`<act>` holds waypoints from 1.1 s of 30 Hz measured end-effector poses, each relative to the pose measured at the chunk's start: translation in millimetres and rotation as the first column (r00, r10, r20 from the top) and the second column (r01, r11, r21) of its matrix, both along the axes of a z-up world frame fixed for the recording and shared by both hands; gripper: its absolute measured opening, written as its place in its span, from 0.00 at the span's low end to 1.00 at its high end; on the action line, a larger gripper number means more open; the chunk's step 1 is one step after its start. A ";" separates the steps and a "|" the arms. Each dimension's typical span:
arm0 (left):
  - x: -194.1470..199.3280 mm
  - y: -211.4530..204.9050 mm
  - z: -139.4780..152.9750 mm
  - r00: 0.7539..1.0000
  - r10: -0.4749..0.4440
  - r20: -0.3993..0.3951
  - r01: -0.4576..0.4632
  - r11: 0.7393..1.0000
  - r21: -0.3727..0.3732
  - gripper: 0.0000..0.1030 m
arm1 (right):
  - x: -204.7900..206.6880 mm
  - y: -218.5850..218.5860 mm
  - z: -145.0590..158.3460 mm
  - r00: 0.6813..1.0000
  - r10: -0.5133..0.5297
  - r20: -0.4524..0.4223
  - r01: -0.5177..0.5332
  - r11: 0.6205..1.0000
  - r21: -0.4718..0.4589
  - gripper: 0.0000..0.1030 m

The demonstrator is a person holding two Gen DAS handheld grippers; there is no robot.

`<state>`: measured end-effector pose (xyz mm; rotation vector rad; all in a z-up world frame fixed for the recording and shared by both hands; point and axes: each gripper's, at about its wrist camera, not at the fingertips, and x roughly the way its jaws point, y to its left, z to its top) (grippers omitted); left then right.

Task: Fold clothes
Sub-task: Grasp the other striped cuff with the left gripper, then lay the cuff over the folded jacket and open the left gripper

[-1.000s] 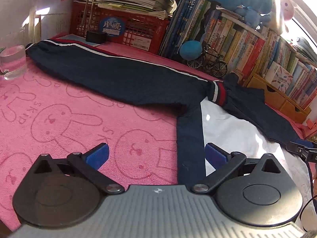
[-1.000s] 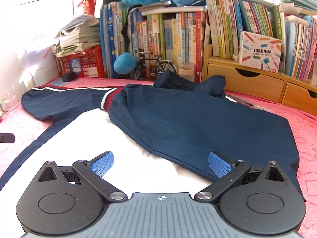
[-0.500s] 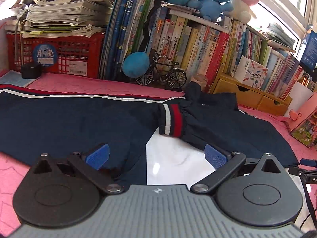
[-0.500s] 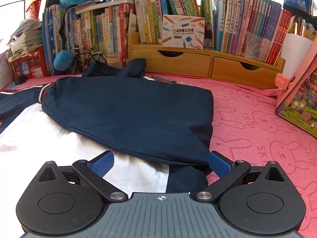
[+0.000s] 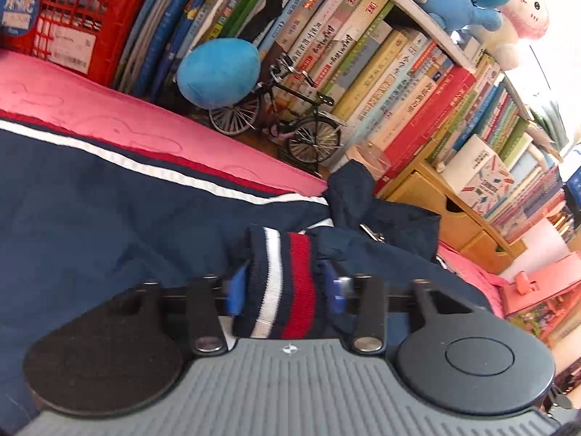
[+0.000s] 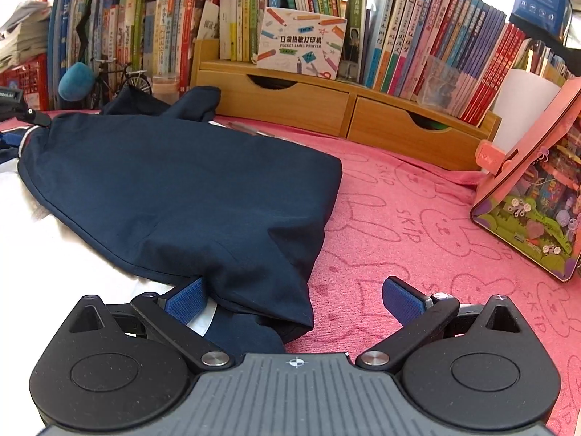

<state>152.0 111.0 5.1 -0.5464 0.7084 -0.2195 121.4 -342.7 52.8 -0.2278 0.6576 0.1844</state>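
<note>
1. Between the blue pads of the left claw (image 5: 285, 289), in the left wrist view, sits the ribbed cuff (image 5: 281, 279) of a navy jacket (image 5: 109, 225); the pads press it from both sides, so the claw is clamped on the cuff, which is striped navy, white and red. The sleeve, with its white and red piping, runs off to the left over the pink bunny-print towel (image 5: 90, 109) that covers the tabletop. Behind the jacket stand a model bicycle (image 5: 279, 123), a blue plush ball (image 5: 218, 72) touching its rear wheel, a red crate (image 5: 69, 18) and a row of books (image 5: 363, 83).

2. Across the right wrist view, the jacket's folded navy panel (image 6: 181, 196) lies on its white part (image 6: 47, 254), with the pink towel (image 6: 417, 218) bare to the right. The right claw (image 6: 294, 299) is spread wide: its left pad (image 6: 185, 299) touches the edge of the navy panel, its right pad (image 6: 403, 299) is over the towel, and the panel's lower corner lies between them, ungripped. A wooden drawer unit (image 6: 326, 109) carries books at the back, and a pink box (image 6: 533, 203) leans at the right.
</note>
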 end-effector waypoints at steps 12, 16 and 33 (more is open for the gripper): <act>-4.0 -17.3 12.1 1.000 -0.004 0.029 0.000 0.994 0.111 0.09 | 12.1 -2.5 -3.5 1.000 -0.007 0.000 0.007 1.000 0.003 1.00; -9.3 -11.6 21.4 0.999 -0.002 0.046 -0.010 0.970 0.241 0.09 | 9.0 -15.2 -2.5 1.000 -0.003 0.007 0.003 1.000 -0.026 1.00; -16.3 -0.3 3.0 1.000 0.005 0.005 -0.006 0.945 0.328 0.22 | 34.9 -21.5 5.2 0.998 0.046 -0.050 -0.033 0.970 0.242 1.00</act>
